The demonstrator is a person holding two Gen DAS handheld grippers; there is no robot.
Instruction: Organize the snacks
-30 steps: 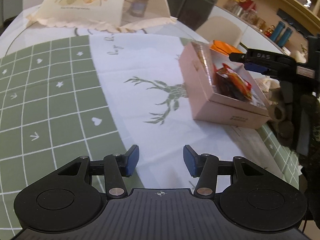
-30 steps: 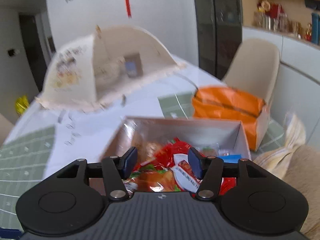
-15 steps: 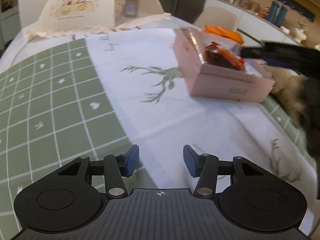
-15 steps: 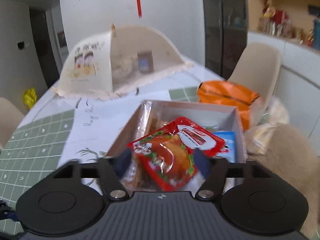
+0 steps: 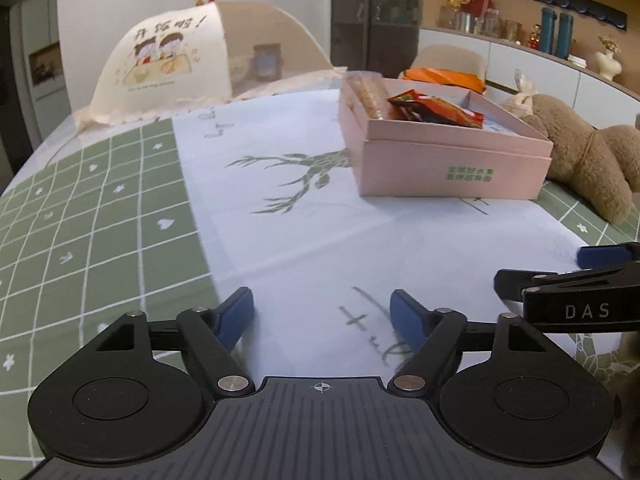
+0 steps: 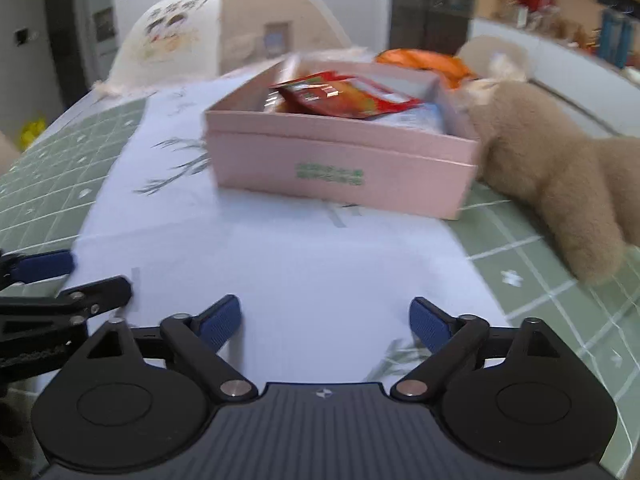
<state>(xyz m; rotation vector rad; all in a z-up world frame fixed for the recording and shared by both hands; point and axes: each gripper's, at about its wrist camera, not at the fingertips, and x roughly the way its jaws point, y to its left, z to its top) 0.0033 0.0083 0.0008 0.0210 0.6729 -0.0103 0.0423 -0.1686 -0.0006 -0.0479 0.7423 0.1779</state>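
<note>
A pink open box (image 5: 448, 162) (image 6: 340, 168) stands on the white middle strip of the table. Red snack packets (image 5: 434, 110) (image 6: 344, 94) stick up out of it, beside a stack of biscuits (image 5: 370, 94). My left gripper (image 5: 322, 316) hangs low over the cloth, well short of the box; its jaws are opening with nothing between them. My right gripper (image 6: 325, 322) is also back from the box, its jaws opening and empty. Each gripper shows at the edge of the other's view: the right gripper (image 5: 576, 280) and the left gripper (image 6: 52, 280).
A brown plush toy (image 5: 584, 156) (image 6: 560, 164) lies against the box's right side. An orange bag (image 5: 444, 78) sits behind the box. A mesh food cover (image 5: 208, 60) stands at the far end. The green checked cloth (image 5: 80, 220) spreads to the left.
Both grippers have pulled back from the box and sunk toward the table. The right gripper, earlier over the packets in the box, now stands wide and empty. The left jaws have also spread.
</note>
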